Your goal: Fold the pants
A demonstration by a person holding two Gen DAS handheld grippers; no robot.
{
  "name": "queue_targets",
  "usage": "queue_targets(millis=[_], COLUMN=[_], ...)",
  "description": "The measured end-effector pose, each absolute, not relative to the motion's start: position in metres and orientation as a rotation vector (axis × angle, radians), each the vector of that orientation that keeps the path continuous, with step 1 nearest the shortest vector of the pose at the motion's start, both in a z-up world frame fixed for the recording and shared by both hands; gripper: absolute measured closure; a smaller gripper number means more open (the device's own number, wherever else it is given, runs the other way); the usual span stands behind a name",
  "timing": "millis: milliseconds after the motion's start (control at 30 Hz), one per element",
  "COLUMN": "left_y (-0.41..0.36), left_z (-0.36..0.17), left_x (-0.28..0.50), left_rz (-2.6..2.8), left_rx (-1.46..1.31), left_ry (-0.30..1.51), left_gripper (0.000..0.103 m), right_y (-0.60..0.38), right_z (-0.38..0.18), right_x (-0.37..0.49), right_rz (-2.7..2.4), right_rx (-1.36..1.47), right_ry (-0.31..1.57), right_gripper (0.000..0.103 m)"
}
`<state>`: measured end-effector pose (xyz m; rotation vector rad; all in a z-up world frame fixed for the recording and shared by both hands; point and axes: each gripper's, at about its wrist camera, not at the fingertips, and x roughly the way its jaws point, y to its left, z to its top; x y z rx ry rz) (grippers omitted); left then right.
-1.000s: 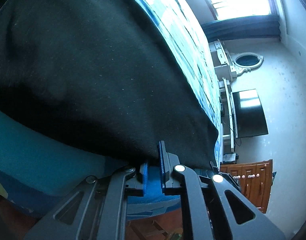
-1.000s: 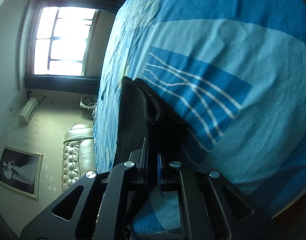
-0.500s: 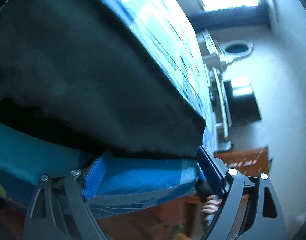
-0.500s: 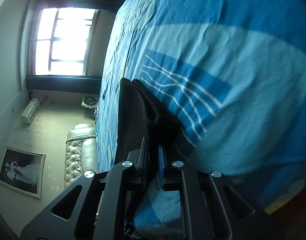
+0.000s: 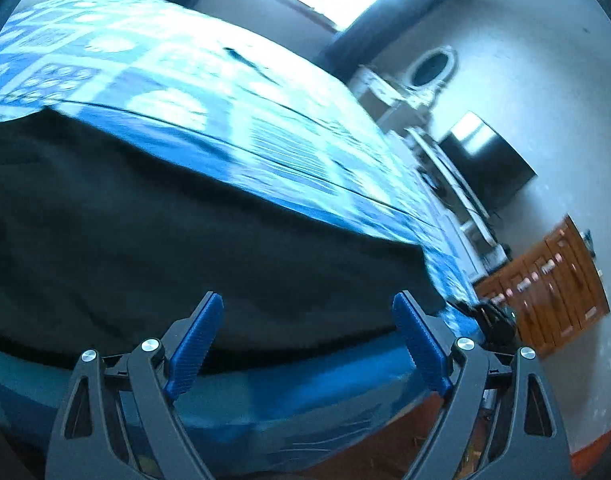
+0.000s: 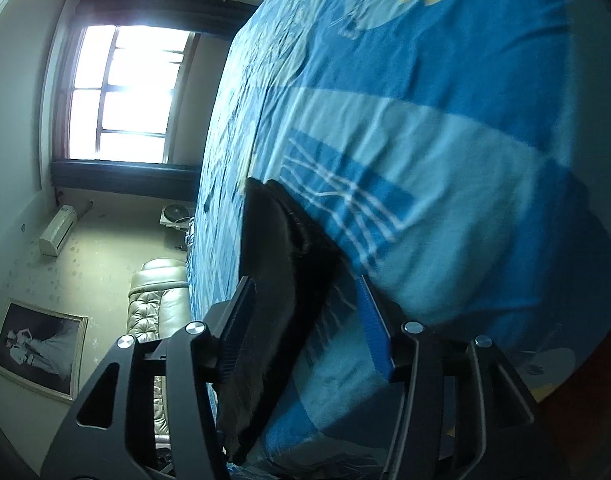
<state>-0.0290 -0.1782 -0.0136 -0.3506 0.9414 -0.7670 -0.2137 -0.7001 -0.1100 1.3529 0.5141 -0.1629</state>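
Black pants lie folded on the bed's blue patterned sheet. In the left wrist view my left gripper hangs open just above their near edge, its blue pads wide apart and holding nothing. In the right wrist view the pants' stacked edge runs between the fingers of my right gripper. Its jaws are opening, and the cloth sits loose between the pads, which no longer press on it. The sheet fills the right side of that view.
Past the bed in the left wrist view are a dark TV, a white dresser with an oval mirror and a wooden cabinet. The right wrist view shows a window, a leather sofa and a framed picture.
Both grippers were shut on the pants' edge and have let go. The left one opened wide, rose and rolled. The right one's jaws have parted around the cloth.
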Motion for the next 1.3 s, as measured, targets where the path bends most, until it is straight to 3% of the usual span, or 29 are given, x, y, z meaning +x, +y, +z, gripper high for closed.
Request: queue_targets(millis=[300, 467, 500, 700, 900, 1000, 1067, 1300], left_y=[-0.117, -0.105, -0.102, -0.1, -0.107, -0.107, -0.106, -0.088], left_z=[-0.039, -0.054, -0.057, -0.069, -0.068, -0.067, -0.066, -0.063], left_x=[0.001, 0.001, 0.001, 0.002, -0.008, -0.007, -0.004, 0.015], left_rz=[-0.638, -0.637, -0.637, -0.663, -0.684, -0.691, -0.699, -0.7], left_rx=[-0.354, -0.348, -0.352, -0.342, -0.25, -0.24, -0.245, -0.391], left_ry=[1.001, 1.032, 1.043, 1.044, 1.0, 1.006, 1.025, 1.111], left_gripper=[0.017, 0.017, 0.017, 0.017, 0.017, 0.017, 0.017, 0.017], right_y=[-0.686, -0.686, -0.687, -0.691, -0.699, -0.699, -0.696, -0.68], right_z=[-0.114, -0.119, -0.121, -0.125, -0.128, -0.125, -0.121, -0.091], right_x=[-0.183, -0.176, -0.176, -0.178, -0.171, -0.166, -0.162, -0.156], right_rz=[-0.221, -0.258, -0.264, -0.234, -0.184, -0.214, -0.246, -0.268], right_rx=[1.272, 1.255, 1.253, 1.301, 1.353, 1.312, 1.255, 1.168], right_ry=[0.526, 0.553, 0.557, 0.536, 0.514, 0.538, 0.566, 0.523], right_gripper=[0.052, 0.083, 0.084, 0.084, 0.066, 0.073, 0.083, 0.088])
